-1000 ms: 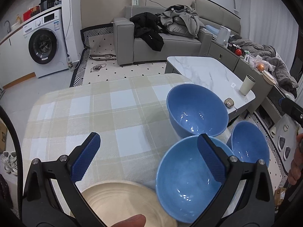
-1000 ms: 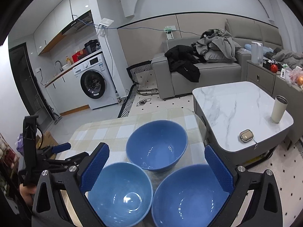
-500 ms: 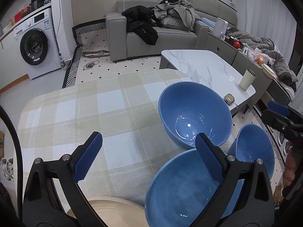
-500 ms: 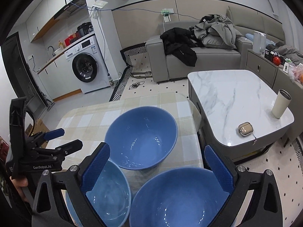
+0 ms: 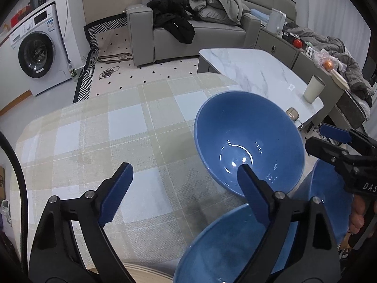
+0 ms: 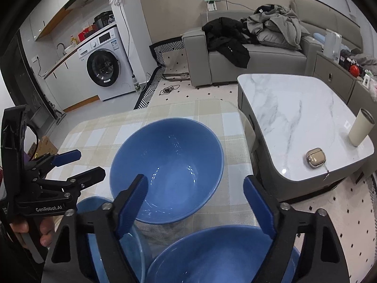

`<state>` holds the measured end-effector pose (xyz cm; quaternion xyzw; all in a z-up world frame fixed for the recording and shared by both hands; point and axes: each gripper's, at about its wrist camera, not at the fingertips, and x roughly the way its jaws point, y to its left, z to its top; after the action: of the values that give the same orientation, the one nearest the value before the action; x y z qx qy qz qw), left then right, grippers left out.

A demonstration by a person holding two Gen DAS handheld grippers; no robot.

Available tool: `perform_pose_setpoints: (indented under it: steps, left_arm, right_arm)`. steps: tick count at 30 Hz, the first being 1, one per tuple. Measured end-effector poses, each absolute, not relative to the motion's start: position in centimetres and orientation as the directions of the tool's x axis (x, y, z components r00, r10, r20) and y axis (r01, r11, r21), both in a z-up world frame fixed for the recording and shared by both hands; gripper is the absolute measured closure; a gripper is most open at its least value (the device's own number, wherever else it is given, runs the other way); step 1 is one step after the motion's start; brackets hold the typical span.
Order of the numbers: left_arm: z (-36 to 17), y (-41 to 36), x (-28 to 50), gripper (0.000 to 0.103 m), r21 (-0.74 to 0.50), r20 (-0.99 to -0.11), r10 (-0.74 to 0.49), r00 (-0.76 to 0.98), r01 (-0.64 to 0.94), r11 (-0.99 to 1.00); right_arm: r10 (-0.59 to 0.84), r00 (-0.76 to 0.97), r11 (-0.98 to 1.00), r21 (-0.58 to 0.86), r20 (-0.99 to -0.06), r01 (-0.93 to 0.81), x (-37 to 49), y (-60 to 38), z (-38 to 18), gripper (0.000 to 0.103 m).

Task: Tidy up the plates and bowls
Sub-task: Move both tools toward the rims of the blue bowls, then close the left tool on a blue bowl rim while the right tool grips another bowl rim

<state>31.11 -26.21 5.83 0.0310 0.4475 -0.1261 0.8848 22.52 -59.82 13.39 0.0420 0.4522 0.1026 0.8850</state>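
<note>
Three blue bowls stand close together on the checked tablecloth [image 5: 117,129]. The far bowl [image 5: 249,146] [image 6: 167,167] is the largest in both views. My left gripper [image 5: 186,184] hangs over the near-left bowl [image 5: 231,247] [image 6: 99,235]. Its jaws are closing, its right finger is over that bowl's far rim, its left finger is over bare cloth, and no pad touches anything. My right gripper [image 6: 195,200] hovers above the far rim of the near-right bowl [image 6: 219,257] [image 5: 329,200], jaws closing on nothing. A cream plate [image 5: 141,273] peeks in at the bottom edge.
A marble coffee table [image 6: 294,118] stands just right of the table edge, with a cup [image 6: 360,129] and a small case [image 6: 315,158] on it. A grey sofa [image 5: 188,30] with clothes and a washing machine [image 5: 35,54] are farther back. The cloth's left half is bare.
Both grippers have come forward and down toward the bowls, and their jaws have narrowed a little. The cream plate has slid almost out of the left wrist view.
</note>
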Motion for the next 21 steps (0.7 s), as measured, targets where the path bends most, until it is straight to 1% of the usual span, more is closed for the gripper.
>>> perform_pose_setpoints:
  steps: [3, 4, 5, 6, 11, 14, 16, 17, 18, 19, 20, 21]
  left_arm:
    - [4.9, -27.0, 31.9, 0.023, -0.047, -0.813, -0.191, 0.549, 0.266, 0.963]
    - [4.6, -27.2, 32.2, 0.024, -0.048, -0.818, -0.194, 0.542, 0.271, 0.961]
    - [4.3, -27.5, 32.4, 0.027, -0.046, -0.823, -0.194, 0.533, 0.277, 0.96]
    - [4.1, -27.6, 32.6, 0.034, -0.041, -0.828, -0.189, 0.528, 0.28, 0.959]
    - [3.5, -28.0, 33.4, 0.04, -0.047, -0.84, -0.195, 0.507, 0.29, 0.956]
    - [3.3, -28.0, 33.7, 0.052, -0.058, -0.845, -0.204, 0.495, 0.295, 0.954]
    - [3.2, -28.1, 33.8, 0.058, -0.077, -0.847, -0.226, 0.482, 0.309, 0.948]
    - [3.2, -28.2, 33.7, 0.063, -0.086, -0.847, -0.236, 0.476, 0.315, 0.945]
    - [3.2, -28.3, 33.7, 0.067, -0.092, -0.847, -0.243, 0.472, 0.321, 0.943]
    - [3.2, -28.4, 33.7, 0.071, -0.093, -0.847, -0.247, 0.471, 0.326, 0.941]
    - [3.2, -28.6, 33.6, 0.078, -0.093, -0.846, -0.251, 0.47, 0.334, 0.938]
    - [3.2, -28.8, 33.6, 0.083, -0.092, -0.847, -0.254, 0.467, 0.342, 0.935]
  right_arm:
    - [0.221, 0.548, 0.975, 0.175, -0.807, -0.136, 23.2, -60.2, 12.3, 0.028]
    - [0.221, 0.544, 0.975, 0.176, -0.809, -0.133, 23.4, -60.3, 12.0, 0.029]
    - [0.222, 0.537, 0.975, 0.18, -0.814, -0.13, 23.6, -60.4, 11.7, 0.03]
    - [0.227, 0.529, 0.974, 0.188, -0.818, -0.127, 23.8, -60.6, 11.3, 0.032]
    - [0.227, 0.504, 0.974, 0.188, -0.834, -0.128, 24.5, -60.8, 9.9, 0.046]
    - [0.223, 0.498, 0.975, 0.182, -0.838, -0.13, 24.8, -60.8, 9.5, 0.054]
    - [0.225, 0.492, 0.974, 0.183, -0.841, -0.134, 24.9, -60.7, 9.3, 0.057]
    - [0.224, 0.49, 0.974, 0.181, -0.842, -0.135, 25.0, -60.6, 9.3, 0.062]
    - [0.222, 0.489, 0.975, 0.178, -0.844, -0.136, 25.0, -60.5, 9.2, 0.07]
    - [0.217, 0.485, 0.976, 0.172, -0.847, -0.135, 25.1, -60.4, 9.1, 0.075]
    - [0.211, 0.486, 0.977, 0.166, -0.848, -0.134, 25.1, -60.3, 9.1, 0.079]
    - [0.208, 0.486, 0.978, 0.163, -0.849, -0.134, 25.2, -60.2, 9.1, 0.08]
